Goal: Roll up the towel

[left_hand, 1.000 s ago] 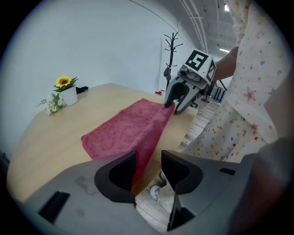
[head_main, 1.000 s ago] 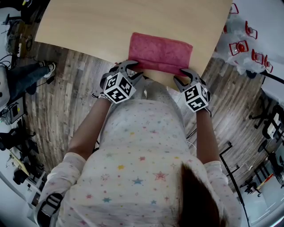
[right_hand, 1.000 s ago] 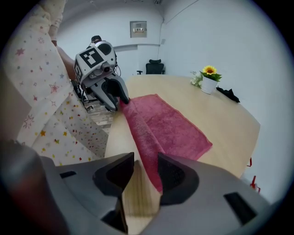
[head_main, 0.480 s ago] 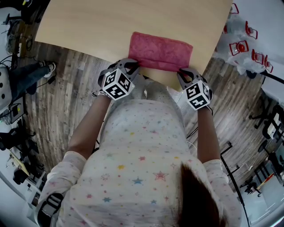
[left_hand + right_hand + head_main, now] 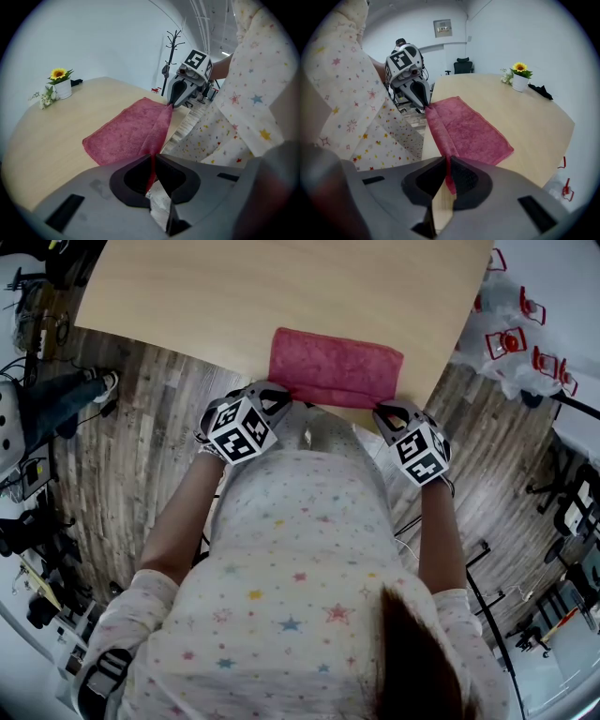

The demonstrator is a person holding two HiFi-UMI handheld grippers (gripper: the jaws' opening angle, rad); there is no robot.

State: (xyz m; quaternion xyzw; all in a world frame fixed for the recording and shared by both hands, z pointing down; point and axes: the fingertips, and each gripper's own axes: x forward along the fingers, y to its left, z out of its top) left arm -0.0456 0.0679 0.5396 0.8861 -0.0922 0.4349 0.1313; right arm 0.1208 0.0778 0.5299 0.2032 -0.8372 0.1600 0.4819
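Note:
A pink-red towel (image 5: 336,367) lies flat on the pale wooden table (image 5: 234,296), close to its near edge. My left gripper (image 5: 272,392) pinches the towel's near left corner; its jaws have just been closing, and the cloth (image 5: 131,131) runs in between them (image 5: 152,159). At the near right corner my right gripper (image 5: 389,411) is shut on the towel (image 5: 468,129), with a fold of cloth between its jaws (image 5: 446,161). The near edge hangs lifted between the two grippers. Each gripper view shows the other gripper (image 5: 176,93) (image 5: 419,96) at the far corner.
A white pot with a sunflower (image 5: 519,77) and a small black item (image 5: 541,91) sit at the table's far end. My body in a star-print shirt presses against the near edge. A coat stand (image 5: 173,40) and an office chair (image 5: 462,65) stand beyond the table.
The left jaws, open beside the corner a second ago, have shut on it. The towel's near edge has risen off the table, and the towel looks shorter front to back.

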